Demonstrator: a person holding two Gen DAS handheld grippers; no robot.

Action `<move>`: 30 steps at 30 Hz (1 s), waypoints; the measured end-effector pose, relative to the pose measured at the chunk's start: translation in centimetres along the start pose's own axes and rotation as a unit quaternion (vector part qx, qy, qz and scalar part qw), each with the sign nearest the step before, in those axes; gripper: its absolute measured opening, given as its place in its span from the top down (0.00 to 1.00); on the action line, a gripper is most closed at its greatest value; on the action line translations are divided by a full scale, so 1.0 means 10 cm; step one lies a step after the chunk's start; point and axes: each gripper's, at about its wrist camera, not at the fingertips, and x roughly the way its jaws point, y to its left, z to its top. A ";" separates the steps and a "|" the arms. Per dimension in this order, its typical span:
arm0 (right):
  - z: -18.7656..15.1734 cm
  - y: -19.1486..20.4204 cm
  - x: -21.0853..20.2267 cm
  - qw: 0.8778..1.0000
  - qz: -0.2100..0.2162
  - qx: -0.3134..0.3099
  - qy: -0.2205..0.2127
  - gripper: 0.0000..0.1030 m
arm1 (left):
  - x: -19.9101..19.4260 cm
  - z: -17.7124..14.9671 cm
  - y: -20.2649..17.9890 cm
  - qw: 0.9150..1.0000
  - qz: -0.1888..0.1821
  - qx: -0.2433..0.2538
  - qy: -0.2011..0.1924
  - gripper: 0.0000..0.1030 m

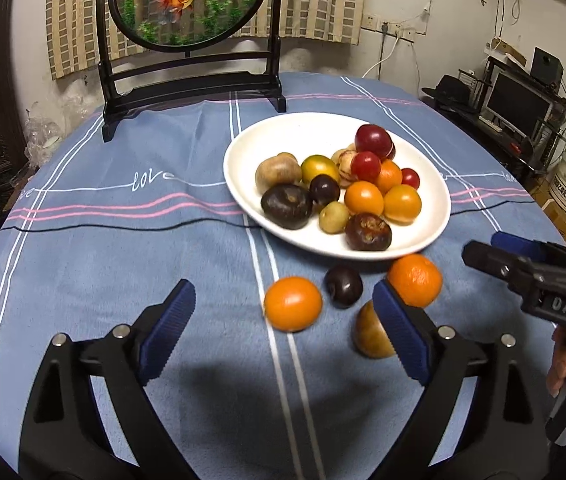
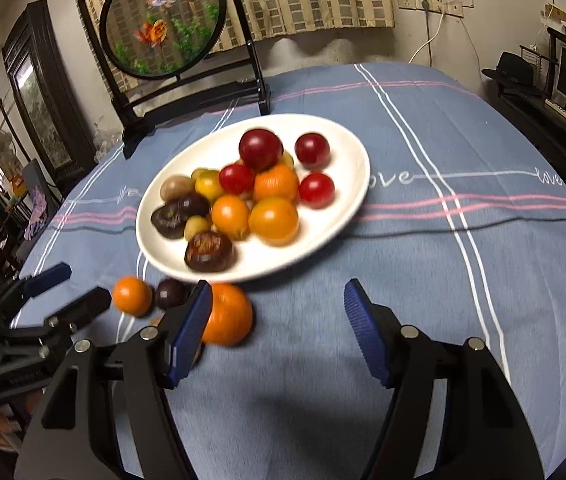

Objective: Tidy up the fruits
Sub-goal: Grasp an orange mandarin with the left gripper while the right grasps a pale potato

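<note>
I hold my left gripper [image 1: 283,328] spread wide and empty, low over the cloth [image 1: 123,260], so the orange [image 1: 293,304] just ahead fits between its pads. My right gripper [image 2: 279,334] is also apart, empty, beside another orange [image 2: 229,314]. The plate [image 1: 283,132] waits beyond both.

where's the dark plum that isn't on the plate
In the left wrist view the dark plum lies on the tablecloth just below the plate, between two loose oranges.
</note>
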 end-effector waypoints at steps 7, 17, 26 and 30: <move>-0.21 -0.03 -0.08 1.000 0.016 0.001 0.018 0.33 | 0.04 -0.08 0.11 1.000 -0.006 -0.004 0.012 0.11; -0.30 0.07 -0.03 0.999 0.015 -0.018 0.030 0.33 | 0.14 -0.15 0.05 0.999 -0.003 0.013 0.035 0.11; -0.30 0.11 -0.01 0.999 0.019 -0.027 0.035 0.33 | 0.32 -0.15 0.04 0.998 0.015 0.022 0.057 0.11; -0.29 0.13 -0.02 0.999 0.028 -0.024 0.037 0.33 | 0.36 -0.13 0.01 0.998 0.017 0.032 0.060 0.12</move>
